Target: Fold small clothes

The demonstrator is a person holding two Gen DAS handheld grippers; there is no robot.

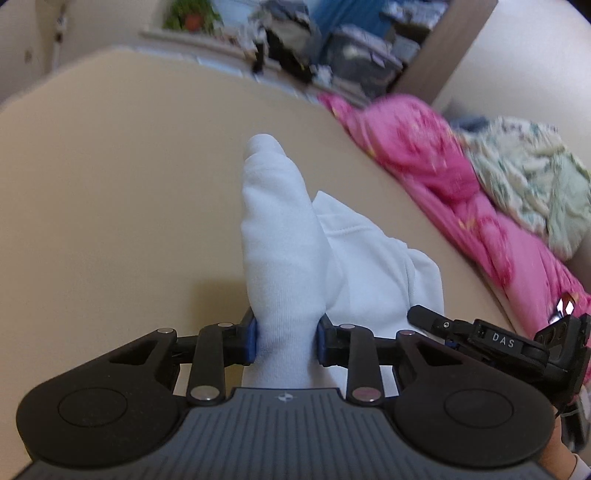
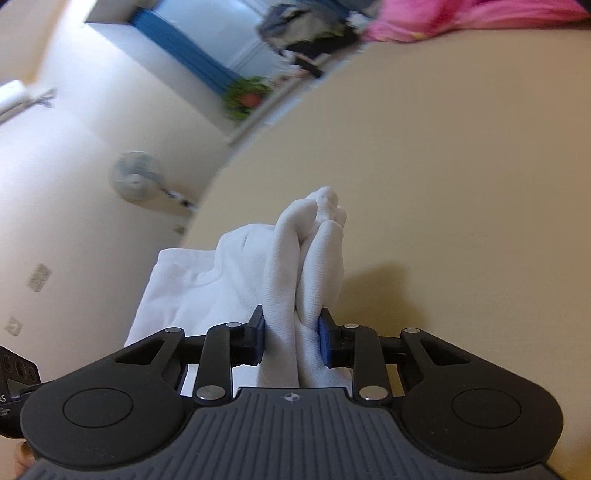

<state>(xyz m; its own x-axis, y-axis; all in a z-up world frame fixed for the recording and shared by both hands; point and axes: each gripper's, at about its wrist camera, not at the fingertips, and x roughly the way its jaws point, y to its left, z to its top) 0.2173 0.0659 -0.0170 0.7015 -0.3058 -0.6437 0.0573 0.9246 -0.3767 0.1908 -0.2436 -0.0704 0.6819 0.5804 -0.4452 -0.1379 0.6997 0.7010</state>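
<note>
A small white garment (image 1: 295, 240) hangs bunched between both grippers above a beige table (image 1: 110, 184). My left gripper (image 1: 286, 341) is shut on a thick fold of the white garment. My right gripper (image 2: 291, 338) is shut on another bunched part of the same garment (image 2: 306, 258). The right gripper also shows at the right edge of the left wrist view (image 1: 480, 332), close beside the left one. The cloth between the blue pads hides the fingertips' contact.
A pink cloth (image 1: 443, 184) and a pale patterned cloth (image 1: 528, 177) lie along the table's right side. Cluttered shelves (image 1: 332, 44) and a potted plant (image 1: 192, 18) stand beyond the far edge. A wall fan (image 2: 135, 181) shows in the right wrist view.
</note>
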